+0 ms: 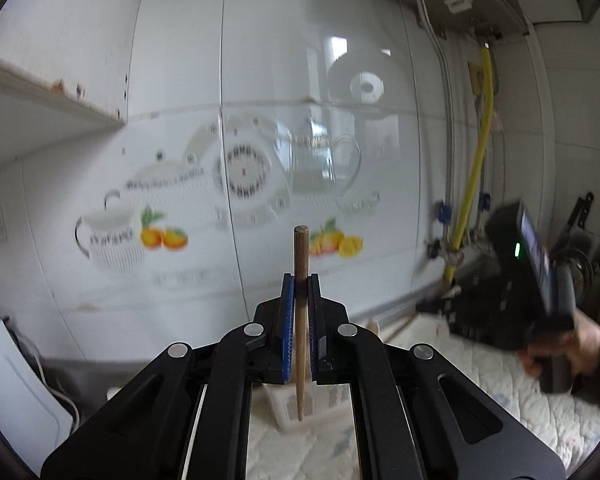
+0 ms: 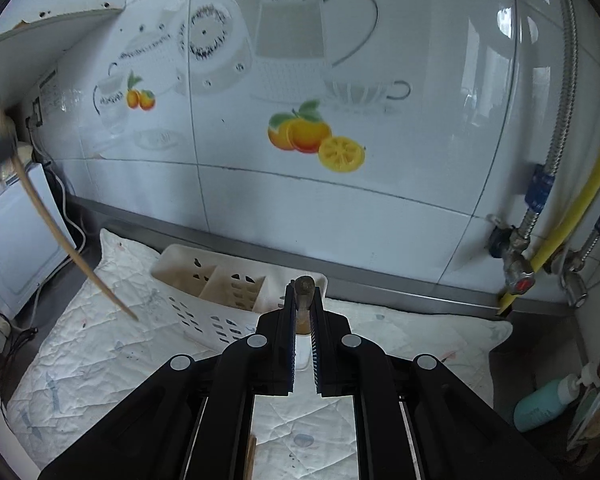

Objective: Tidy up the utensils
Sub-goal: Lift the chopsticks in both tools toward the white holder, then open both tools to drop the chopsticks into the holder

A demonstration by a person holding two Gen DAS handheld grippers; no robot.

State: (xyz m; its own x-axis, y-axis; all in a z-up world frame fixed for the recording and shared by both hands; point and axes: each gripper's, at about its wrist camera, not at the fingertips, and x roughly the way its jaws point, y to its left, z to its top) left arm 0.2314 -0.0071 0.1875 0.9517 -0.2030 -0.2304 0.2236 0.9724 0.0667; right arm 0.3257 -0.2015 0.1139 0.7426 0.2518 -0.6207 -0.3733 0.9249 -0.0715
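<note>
Left hand-held gripper [image 1: 300, 280] clamps an upright chopstick [image 1: 301, 320] above the caddy [image 2: 228, 288]; right hand-held gripper [image 2: 303, 300] pinches a brown-tipped utensil [image 2: 304, 292] there.

Utensil caddy [image 2: 220, 292] on quilted mat [image 2: 100, 352], against tiled wall [image 2: 340, 208], bottle [image 2: 540, 404] right, possibly an appliance [image 2: 16, 240] left

A grey counter [image 2: 540, 332] is seen running along the tiled wall, and a white quilted cloth [image 2: 100, 352] is spread over it. A white slotted utensil basket [image 2: 204, 308] is set on the cloth. A teal pump bottle [image 2: 540, 404] is stood at the right, off the cloth.
</note>
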